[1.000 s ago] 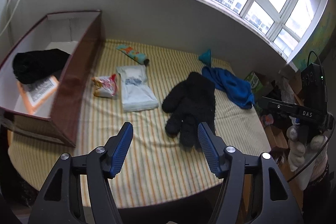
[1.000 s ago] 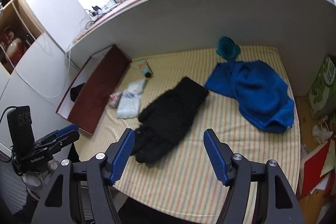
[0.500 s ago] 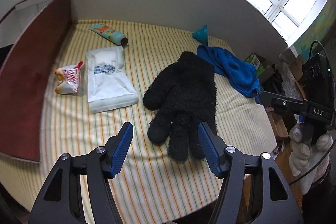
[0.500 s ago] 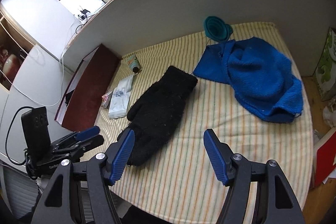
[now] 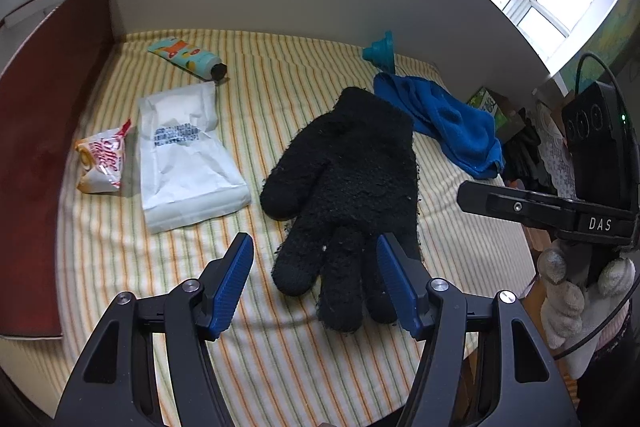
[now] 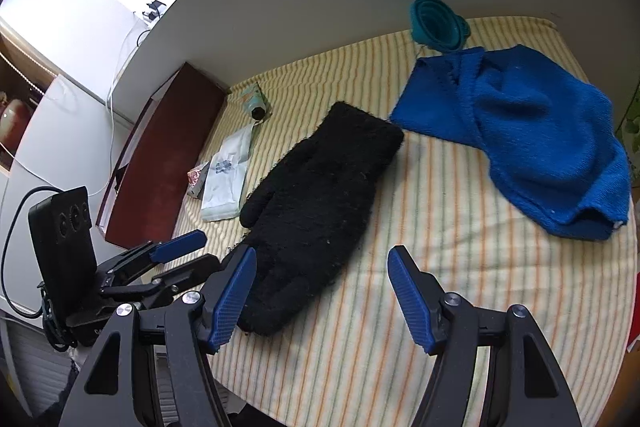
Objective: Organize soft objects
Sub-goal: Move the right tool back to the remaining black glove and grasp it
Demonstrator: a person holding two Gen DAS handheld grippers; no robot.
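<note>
A black fuzzy glove (image 5: 352, 187) lies flat on the striped cloth, fingers toward me. My left gripper (image 5: 314, 279) is open, its fingertips on either side of the glove's fingers, just above them. The glove also shows in the right wrist view (image 6: 316, 203). My right gripper (image 6: 322, 287) is open and empty, hovering over the cloth beside the glove's finger end. A blue knitted cloth (image 6: 532, 139) lies crumpled at the right; it shows in the left wrist view (image 5: 444, 119) behind the glove.
A dark red open box (image 5: 48, 131) stands at the left edge. A white packet (image 5: 184, 155), a coffee sachet (image 5: 102, 163), a cream tube (image 5: 186, 57) and a teal collapsible cup (image 6: 438, 25) lie on the striped cloth (image 6: 440, 267). A white wall runs behind.
Both grippers have moved forward and down toward the black glove. The left gripper's fingers now straddle the glove's fingers. Jaws stay open.
</note>
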